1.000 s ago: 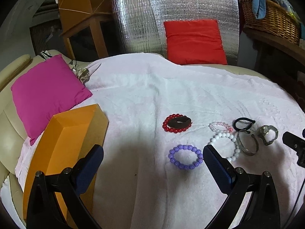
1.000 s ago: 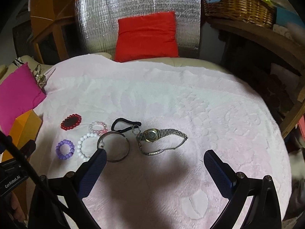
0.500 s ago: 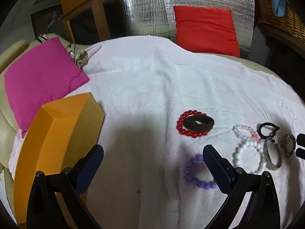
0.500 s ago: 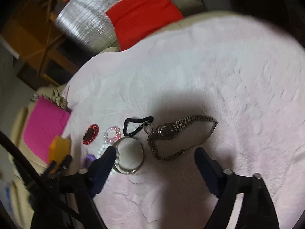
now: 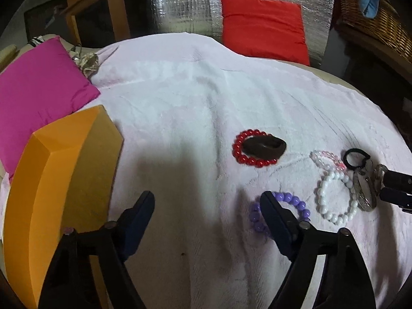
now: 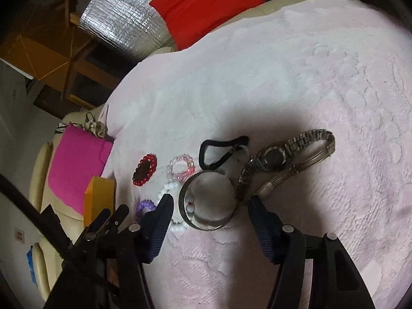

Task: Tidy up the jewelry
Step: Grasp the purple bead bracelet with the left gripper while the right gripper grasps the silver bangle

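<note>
**With both tongs closing in, you are at the reach, not yet the grip**

While your right gripper (image 6: 208,203) hangs low over the pink blanket (image 6: 322,77), its jaws straddle the silver bangle (image 6: 206,200). They have just been narrowing, but the pads stand clear of the metal on both sides, so nothing is held. The bangle lies partly over the white bead bracelet (image 6: 171,188), and the metal watch (image 6: 273,157) touches or almost touches its far rim, with the black clip (image 6: 219,152) just beyond. I judge the bangle to be your first pick on this side.

Your left gripper (image 5: 206,200) has also been drawing its jaws in, yet they are spread over bare blanket. The purple bead bracelet (image 5: 291,203) lies against the right finger, half hidden behind it, not between the two. The red bead bracelet (image 5: 253,148), with a dark brown band (image 5: 265,146) lying on it, is farther off, and the orange box (image 5: 61,175) stands at the left edge, probably where the pieces should go.

Next, you need to lower the right jaws around the bangle's wall and close until it holds, then lift straight up so the white beads underneath are not dragged along. Mind the watch strap beside the far finger. With the left, shift sideways until the purple beads sit between the pads before you close.
</note>
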Demonstrator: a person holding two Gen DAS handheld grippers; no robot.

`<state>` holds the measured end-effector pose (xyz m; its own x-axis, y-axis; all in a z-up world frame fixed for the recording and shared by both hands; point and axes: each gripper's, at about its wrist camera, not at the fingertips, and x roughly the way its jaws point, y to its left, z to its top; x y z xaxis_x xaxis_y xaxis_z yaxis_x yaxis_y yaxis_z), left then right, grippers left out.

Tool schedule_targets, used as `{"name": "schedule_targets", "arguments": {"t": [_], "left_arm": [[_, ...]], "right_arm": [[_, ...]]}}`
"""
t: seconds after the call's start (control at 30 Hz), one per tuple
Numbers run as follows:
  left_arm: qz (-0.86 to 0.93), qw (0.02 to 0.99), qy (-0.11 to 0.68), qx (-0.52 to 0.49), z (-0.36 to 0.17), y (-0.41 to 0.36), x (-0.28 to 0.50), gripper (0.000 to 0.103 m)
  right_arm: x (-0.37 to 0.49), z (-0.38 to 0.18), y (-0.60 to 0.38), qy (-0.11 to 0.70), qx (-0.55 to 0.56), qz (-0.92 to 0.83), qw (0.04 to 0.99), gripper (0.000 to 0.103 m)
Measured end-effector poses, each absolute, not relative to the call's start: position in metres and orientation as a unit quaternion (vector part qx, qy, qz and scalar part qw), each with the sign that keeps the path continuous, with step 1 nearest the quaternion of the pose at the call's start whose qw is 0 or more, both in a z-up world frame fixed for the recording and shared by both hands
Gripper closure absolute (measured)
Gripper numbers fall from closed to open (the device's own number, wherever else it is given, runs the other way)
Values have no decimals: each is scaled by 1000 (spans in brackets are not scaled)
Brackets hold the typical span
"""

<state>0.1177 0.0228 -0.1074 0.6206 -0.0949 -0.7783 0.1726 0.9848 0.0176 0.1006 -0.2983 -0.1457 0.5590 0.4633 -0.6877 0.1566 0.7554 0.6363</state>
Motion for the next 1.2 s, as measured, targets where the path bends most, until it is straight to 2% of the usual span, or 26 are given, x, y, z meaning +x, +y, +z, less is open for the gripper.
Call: {"name": "schedule_targets", "arguments": {"t": [0.37,0.4,0.47,0.53,0.6,0.63,0.73,0.8,0.83,0.87,0.9,0.97,1.2], "left_arm": [[-126,888,437,69,-115,-7,112,21],[-129,886,439,73,-116,-11,112,24],[-135,880,448,78,-119,-16,112,45],[-143,872,463,73,-125,-18,113,53],[-146,872,462,64,-126,-16,113,55],[-148,872,462,58,-125,-14,113,59],[-143,874,463,46,-126,-7,116,73],[-142,874,463,36,-126,-1,117,79],[-139,876,462,32,-125,1,117,86],[-137,876,461,31,-125,1,117,88],[-138,877,460,27,-124,3,116,89],[-140,877,459,18,-121,6,115,93],[-144,886,441,6,-102,16,100,93]], "right_arm": [[80,-145,-328,439,420,111,787,39],[81,-148,-326,444,424,117,781,39],[84,-152,-319,452,423,119,776,39],[89,-156,-311,460,417,111,776,39],[94,-161,-304,469,413,101,774,39],[97,-164,-301,472,411,92,775,41],[102,-168,-297,469,402,62,784,55],[103,-169,-297,465,398,46,789,71],[103,-169,-296,465,392,34,793,77],[104,-169,-295,464,381,24,799,88],[104,-168,-294,464,369,19,805,94],[102,-164,-293,458,346,14,819,96],[88,-145,-289,426,312,27,849,96]]}}
